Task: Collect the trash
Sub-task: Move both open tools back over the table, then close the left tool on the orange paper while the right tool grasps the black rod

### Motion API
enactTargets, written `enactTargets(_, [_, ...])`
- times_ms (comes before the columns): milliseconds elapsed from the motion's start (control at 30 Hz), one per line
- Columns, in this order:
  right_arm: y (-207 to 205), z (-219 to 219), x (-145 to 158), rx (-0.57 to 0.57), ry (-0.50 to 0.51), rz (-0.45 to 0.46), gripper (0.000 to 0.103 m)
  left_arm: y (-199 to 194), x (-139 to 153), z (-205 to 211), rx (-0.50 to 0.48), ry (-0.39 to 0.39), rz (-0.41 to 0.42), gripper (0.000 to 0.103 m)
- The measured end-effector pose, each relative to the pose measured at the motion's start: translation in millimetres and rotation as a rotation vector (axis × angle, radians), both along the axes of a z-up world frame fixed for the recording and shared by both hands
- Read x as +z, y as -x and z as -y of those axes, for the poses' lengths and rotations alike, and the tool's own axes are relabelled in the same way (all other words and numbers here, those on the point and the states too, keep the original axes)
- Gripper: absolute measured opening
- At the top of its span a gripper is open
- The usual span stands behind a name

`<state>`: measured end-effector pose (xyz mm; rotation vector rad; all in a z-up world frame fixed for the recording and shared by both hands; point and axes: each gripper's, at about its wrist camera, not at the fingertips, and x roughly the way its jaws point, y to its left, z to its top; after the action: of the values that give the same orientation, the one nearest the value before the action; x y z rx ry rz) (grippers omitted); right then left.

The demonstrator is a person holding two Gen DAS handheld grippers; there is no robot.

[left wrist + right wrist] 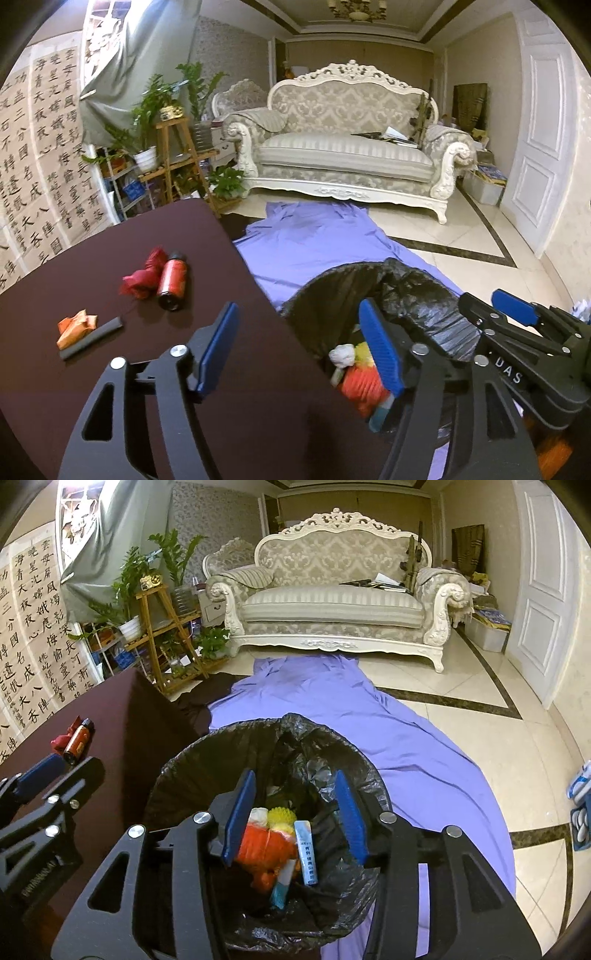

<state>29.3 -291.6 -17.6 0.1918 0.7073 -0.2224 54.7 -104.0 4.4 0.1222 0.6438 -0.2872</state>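
Note:
My left gripper [301, 347] stands open and empty over the edge of the dark brown table [221, 280], beside the bin. On the table lie a red can [173, 280], a crumpled red wrapper [142, 278], an orange wrapper [75, 326] and a black stick [92, 338]. My right gripper [295, 816] hangs open above the bin lined with a black bag [184, 760]. Inside the bin lie an orange wrapper [264, 843], a yellow piece [281, 816], a white tube box [306, 853] and crumpled white paper [258, 816]. Neither gripper's pads press on anything.
A purple sheet [332, 709] covers the floor under and beyond the bin. Behind it stands an ornate sofa [332, 605]. A wooden plant stand [162, 627] and calligraphy sheets [33, 635] fill the left side. A white door [543, 602] is at right.

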Motion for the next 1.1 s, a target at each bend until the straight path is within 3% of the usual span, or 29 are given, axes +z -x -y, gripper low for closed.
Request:
enactTargets(233, [-1.0,-29.5,6.0,0.060,-0.008,0.002,0.049,5.1,0.4,-46.2,0.083,-0.022,-0.015,0.067])
enactTargets(667, [-24.3,-123.2,14.9,0.270,0.001,-0.007,0.051,-6.1,-3.8,-165.0,0.328,-0.069,-0.038,0.070])
enactTargets(867, [-34.0,-155.5,15.2,0.334,0.002,-0.017,0.052,-18.9,-9.9,-187.6,0.354,-0.083,-0.069,0.071])
enactTargets(1100, [-40.5,-174.1,13.4,0.373,0.010,-0.031,0.052,-24.8,-15.8,-204.1,0.393,-0.047,-0.114,0.071])
